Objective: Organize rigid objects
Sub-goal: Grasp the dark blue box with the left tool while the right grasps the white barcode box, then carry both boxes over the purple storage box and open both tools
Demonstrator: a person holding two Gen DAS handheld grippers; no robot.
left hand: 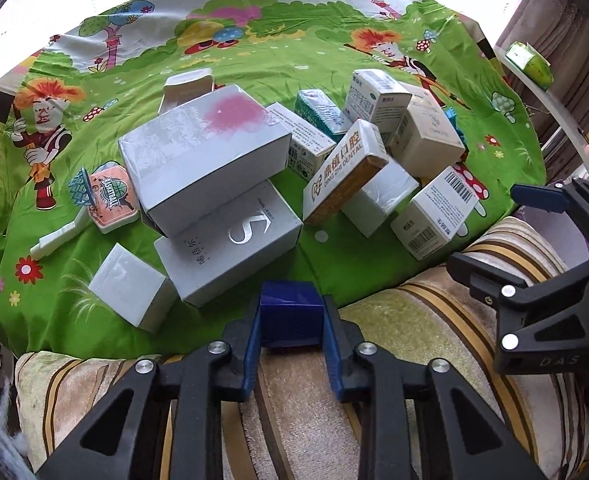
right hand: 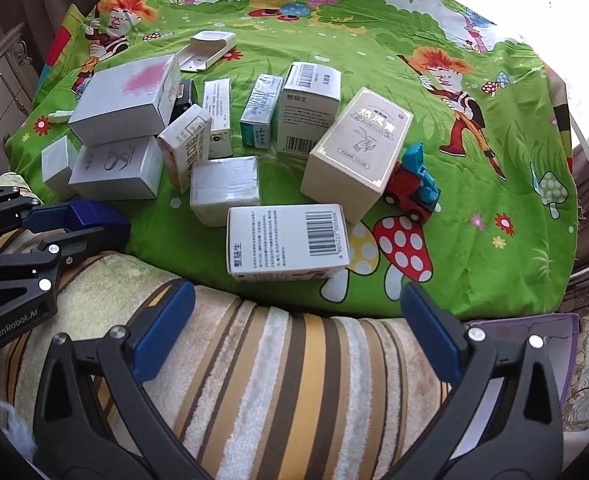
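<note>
In the left wrist view, the left tool (left hand: 291,332) sat at the bottom centre of the frame with its jaws drawn narrow and pressed on a small dark blue block (left hand: 290,314), held over the near edge of a green cartoon-print cloth (left hand: 254,60) and a striped towel (left hand: 394,320). Just above and left of the block lay a grey box marked with a large "5" (left hand: 230,240), and a bigger grey box with a pink smudge (left hand: 202,152) rested tilted on top of it. A small white box (left hand: 130,284) stood at the lower left, near a basketball-print tin (left hand: 110,196). To the right of centre, a box printed "DENTAL" (left hand: 346,172) leaned among a cluster of white medicine cartons, with a barcoded carton (left hand: 434,216) lying nearest the towel. In the right wrist view, the right tool (right hand: 297,328) filled the bottom of the frame with its jaws spread wide and nothing between them, above the striped towel. Just beyond its fingers (right hand: 166,332) lay that barcoded carton, and up and right of it a tall cream box (right hand: 354,156) touched a red and blue toy truck (right hand: 412,188). The left tool appeared at the left edge of that frame, gripping the blue block.
</note>
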